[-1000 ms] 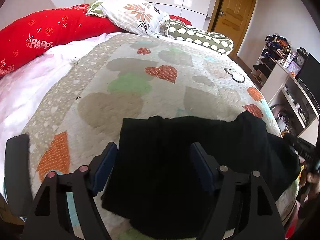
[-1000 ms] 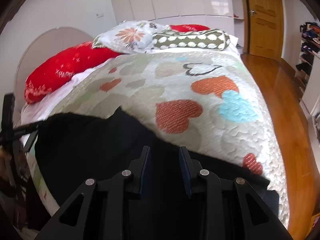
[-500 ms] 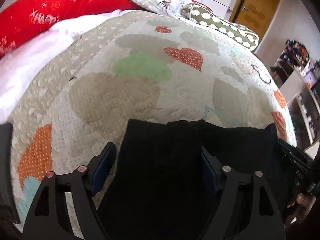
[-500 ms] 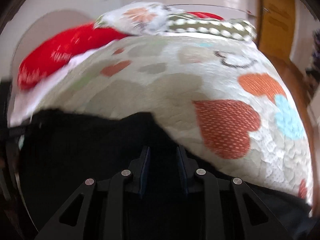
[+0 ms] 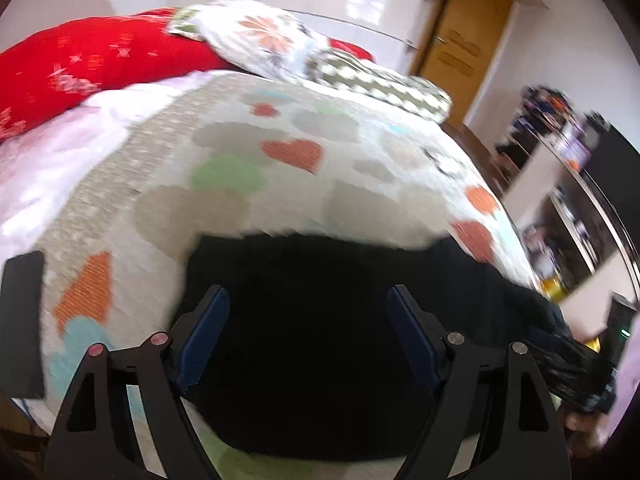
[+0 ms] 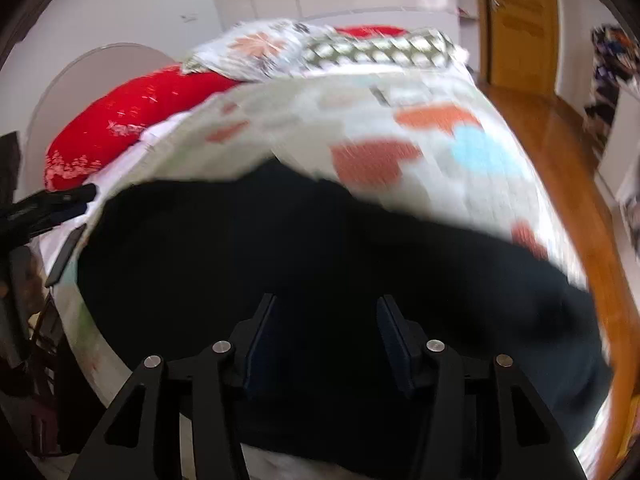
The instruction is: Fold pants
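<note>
Since half a second ago the right claw has gone from nearly pinched together to spread apart, and both cameras have pulled back and tilted up so more of the room shows. Left claw stays spread wide, same as before, nothing between its blue pads. Right claw is likewise released, a clear gap between its fingers and no cloth caught in it.

Both claws hang just over the black pants, which lie on the bed at its near edge. Pants read as a flat, dark, roughly rectangular slab, folded; top edge fairly straight with a small bump. From the right wrist the pants spread wide across the foot of the bed, right end drooping toward the edge. Fabric detail is lost: too dark and motion-blurred.

Under them, a heart-print quilt in orange, green, grey and blue. Farther back, a red pillow, a floral pillow and a green spotted pillow. Wooden door behind, cluttered shelves at right.
</note>
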